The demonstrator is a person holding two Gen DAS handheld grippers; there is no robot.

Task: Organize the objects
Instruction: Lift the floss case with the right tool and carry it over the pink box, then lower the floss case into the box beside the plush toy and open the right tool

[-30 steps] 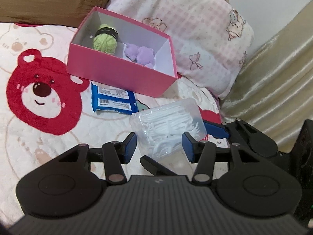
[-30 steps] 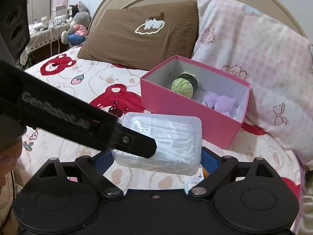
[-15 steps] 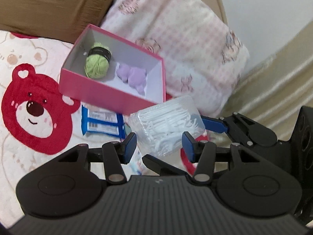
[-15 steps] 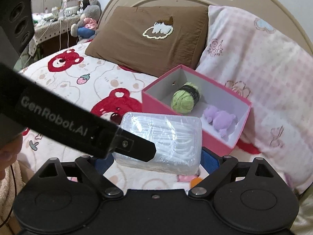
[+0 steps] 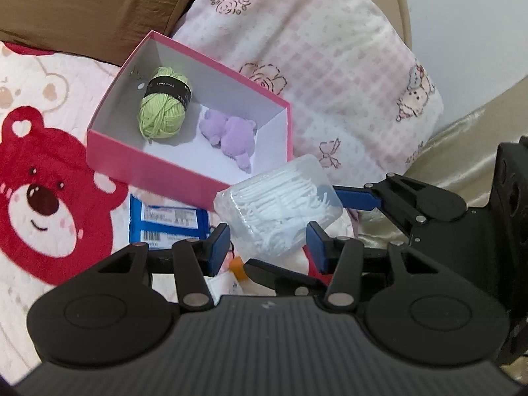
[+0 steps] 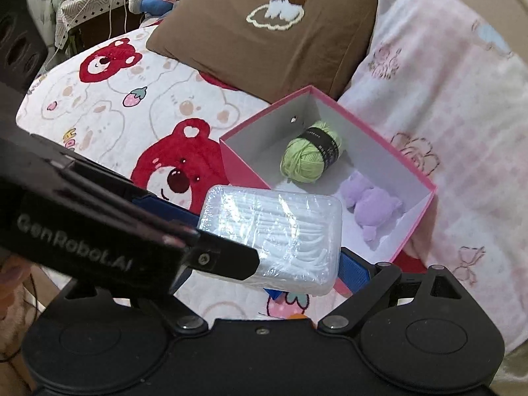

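On the bed (image 6: 109,105), our right gripper (image 6: 264,247) clasps one floss-pick box (image 6: 274,231) beside the pink box's (image 5: 158,168) near edge; our left gripper (image 5: 269,244) hangs released.

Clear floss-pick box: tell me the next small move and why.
Probably carry the clear floss-pick box, gripped in the right tool, forward over the pink box and lower it onto the bare floor by the near wall. It hangs just short of the rim, and the green yarn and purple toy sit farther back.

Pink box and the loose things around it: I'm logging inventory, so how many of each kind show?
Pink box: 1
Green yarn ball: 1
Purple plush toy: 1
Clear case of floss picks: 1
Blue packet: 1
Total: 5
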